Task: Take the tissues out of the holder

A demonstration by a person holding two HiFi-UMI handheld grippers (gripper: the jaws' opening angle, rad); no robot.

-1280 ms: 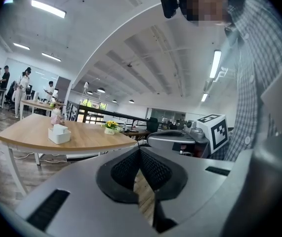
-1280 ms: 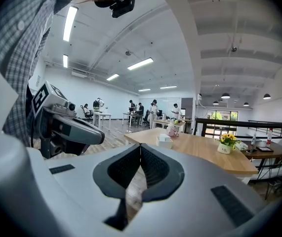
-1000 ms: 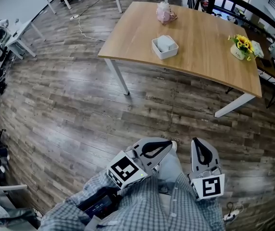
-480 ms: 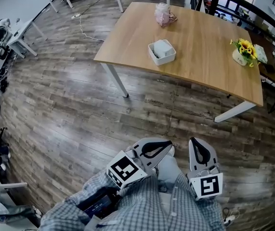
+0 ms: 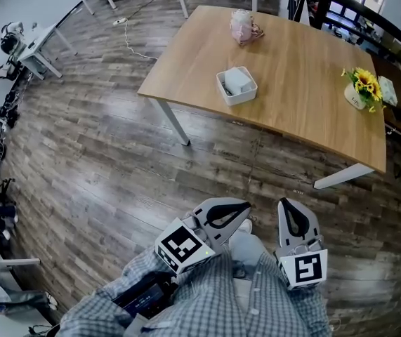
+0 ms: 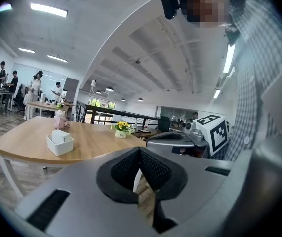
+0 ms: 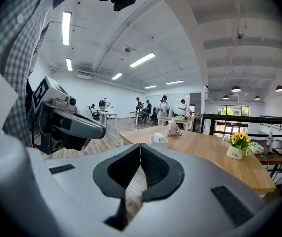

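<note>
holder (image 5: pixel 229 95) with tissues (image 5: pixel 237 80): on table (image 5: pixel 305 55), well apart from my 2 tools, straight ahead. left gripper (image 5: pixel 245 212), right gripper (image 5: pixel 288 206): both clenched, empty, by my waist.

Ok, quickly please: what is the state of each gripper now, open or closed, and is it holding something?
Left gripper: closed, jaws together, holding nothing.
Right gripper: closed, jaws together, holding nothing.

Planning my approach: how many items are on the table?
3: white tissue holder near the front edge, pink object at the far edge, sunflower pot at the right end; none seems hidden.
</note>
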